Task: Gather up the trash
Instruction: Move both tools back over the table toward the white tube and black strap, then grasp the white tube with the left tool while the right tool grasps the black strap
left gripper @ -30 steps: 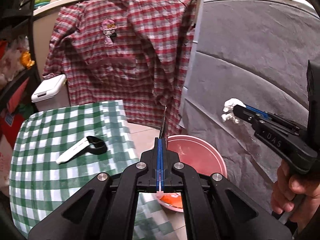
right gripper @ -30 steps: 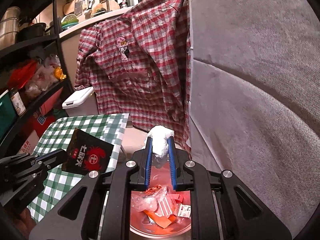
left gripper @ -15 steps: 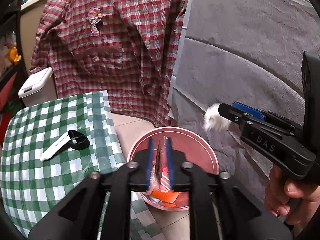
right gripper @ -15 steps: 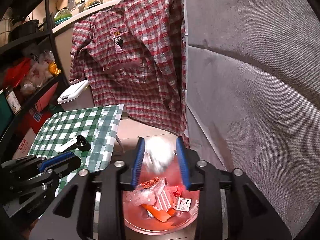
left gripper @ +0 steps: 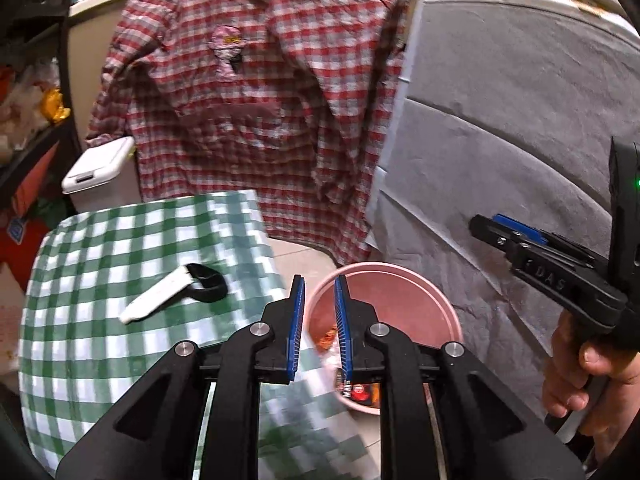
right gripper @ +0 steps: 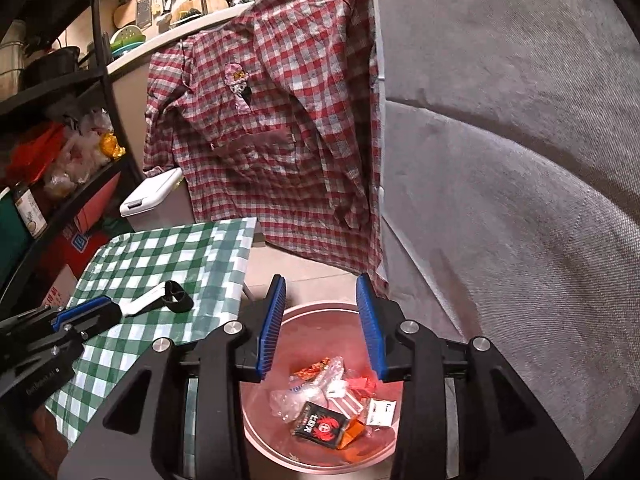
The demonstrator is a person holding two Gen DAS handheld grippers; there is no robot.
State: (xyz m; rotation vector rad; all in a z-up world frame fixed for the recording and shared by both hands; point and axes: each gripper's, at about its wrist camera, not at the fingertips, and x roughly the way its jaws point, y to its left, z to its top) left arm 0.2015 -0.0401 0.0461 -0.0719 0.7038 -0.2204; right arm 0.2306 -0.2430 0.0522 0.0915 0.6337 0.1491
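A pink bin [right gripper: 320, 440] stands on the floor beside the table; it also shows in the left wrist view [left gripper: 384, 292]. In it lie a black wrapper [right gripper: 320, 426], clear plastic [right gripper: 296, 394] and several orange and white scraps. My right gripper [right gripper: 322, 320] is open and empty above the bin. My left gripper [left gripper: 319, 320] is open and empty over the bin's left rim. The right gripper shows in the left wrist view [left gripper: 500, 228]. The left gripper shows in the right wrist view [right gripper: 86, 312].
A green checked tablecloth [left gripper: 100, 280] covers the table left of the bin. A white and black handled tool [left gripper: 176, 292] lies on it. A red plaid shirt [left gripper: 260, 112] hangs behind. A grey cloth-covered surface [left gripper: 500, 140] rises at the right. A white lidded bin [left gripper: 96, 168] stands at back left.
Both grippers opened. The black wrapper left my left gripper and the white wad left my right gripper; the wrapper now lies in the bin. The left gripper has drawn back a little.
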